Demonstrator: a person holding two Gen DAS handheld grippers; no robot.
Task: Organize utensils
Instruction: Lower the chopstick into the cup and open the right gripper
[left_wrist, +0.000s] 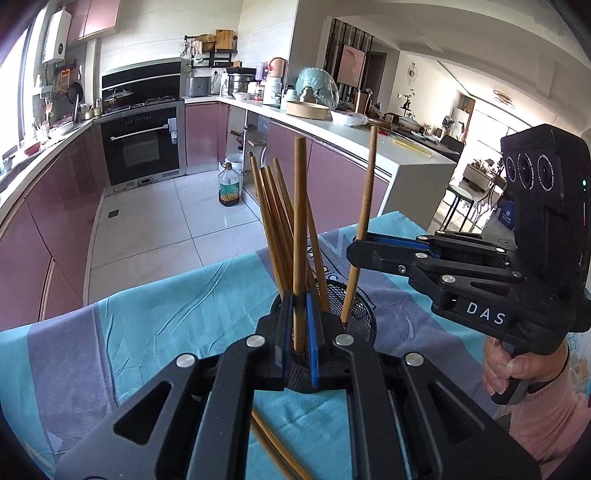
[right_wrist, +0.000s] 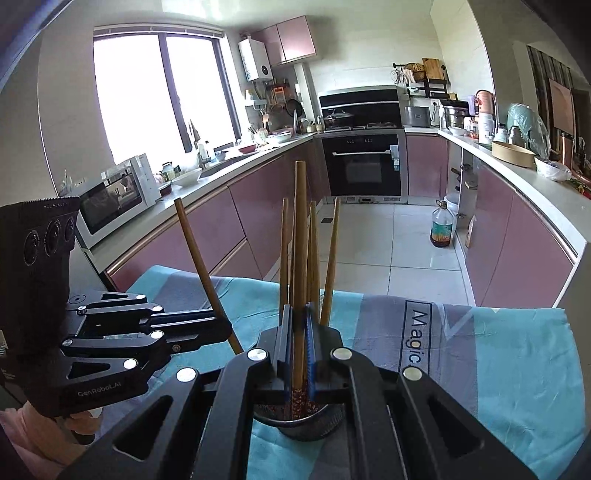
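A: Over the mesh holder on the cloth-covered surface, both grippers descend, jaws each pinching one chopstick.

B: Left gripper and right gripper?

A: Yes. Step: insertion. Next, likely lower tips inside, then release; two chopsticks lie loose.

Left tongs clamped tight on one chopstick, tilted downward above the mesh holder. Right tongs likewise clamped on a second chopstick, reaching in sideways over the holder's far rim, their handle gripped by a hand in a pink sleeve.
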